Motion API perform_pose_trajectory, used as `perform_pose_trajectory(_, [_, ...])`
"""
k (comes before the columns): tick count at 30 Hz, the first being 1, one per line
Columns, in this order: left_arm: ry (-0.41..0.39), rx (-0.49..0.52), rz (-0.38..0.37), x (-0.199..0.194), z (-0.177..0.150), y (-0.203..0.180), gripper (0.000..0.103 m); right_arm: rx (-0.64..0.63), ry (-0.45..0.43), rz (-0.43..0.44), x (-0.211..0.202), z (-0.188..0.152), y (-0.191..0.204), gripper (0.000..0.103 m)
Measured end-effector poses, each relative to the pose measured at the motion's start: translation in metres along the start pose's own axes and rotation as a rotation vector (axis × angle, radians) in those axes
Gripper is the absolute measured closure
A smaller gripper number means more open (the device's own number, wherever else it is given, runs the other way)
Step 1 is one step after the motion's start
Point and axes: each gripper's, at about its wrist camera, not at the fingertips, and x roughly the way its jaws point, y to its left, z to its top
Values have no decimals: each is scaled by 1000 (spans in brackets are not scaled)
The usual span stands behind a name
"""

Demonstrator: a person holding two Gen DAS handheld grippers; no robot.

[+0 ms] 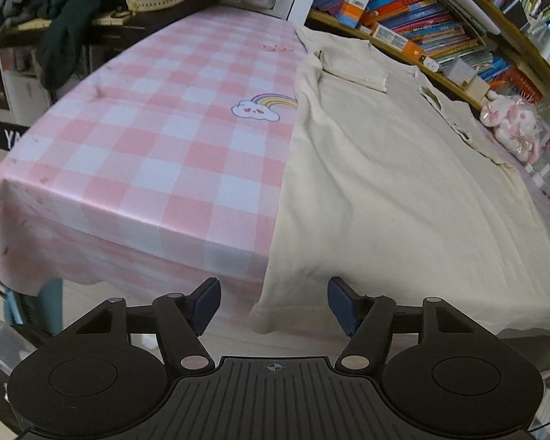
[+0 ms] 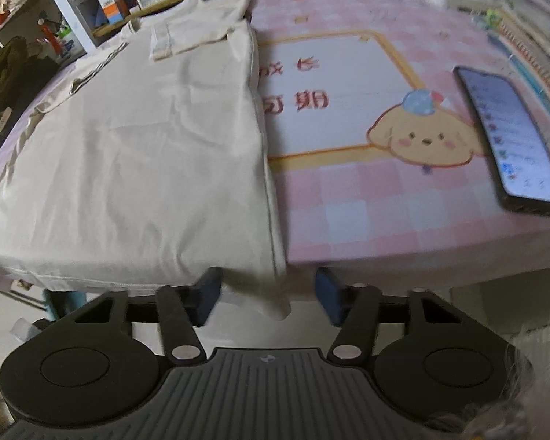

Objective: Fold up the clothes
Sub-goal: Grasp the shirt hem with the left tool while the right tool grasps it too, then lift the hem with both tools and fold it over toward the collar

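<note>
Left wrist: both gripper [image 1: 274,302] [image 2: 268,295] jaws spread before soft cream shirt [image 1: 403,190].

Phone [image 2: 509,139] on checked tablecloth [image 1: 157,146] — bookshelf [image 1: 421,18] behind.

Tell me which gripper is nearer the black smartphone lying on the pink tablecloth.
Right. The right gripper hangs at the table edge with the black smartphone ahead to its right; the left gripper's view never shows it.

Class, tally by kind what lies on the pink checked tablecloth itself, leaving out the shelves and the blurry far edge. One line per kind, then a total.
Shirt: 1
Phone: 1
Total: 2
</note>
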Motion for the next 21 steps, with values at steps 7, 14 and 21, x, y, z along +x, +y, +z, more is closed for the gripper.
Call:
perform_pose_trajectory(7, [5,-30,-46,-11,2,-4,100,23,33,56,-1,3,2,95])
perform_pose_trajectory(14, [39,-22,-65,-10,4,-3,99,15,35,65,-11,7,6,96])
perform_pose_trajectory(21, [74,-26,-95,6,10,3,72,27,80,69,-1,10,5,86])
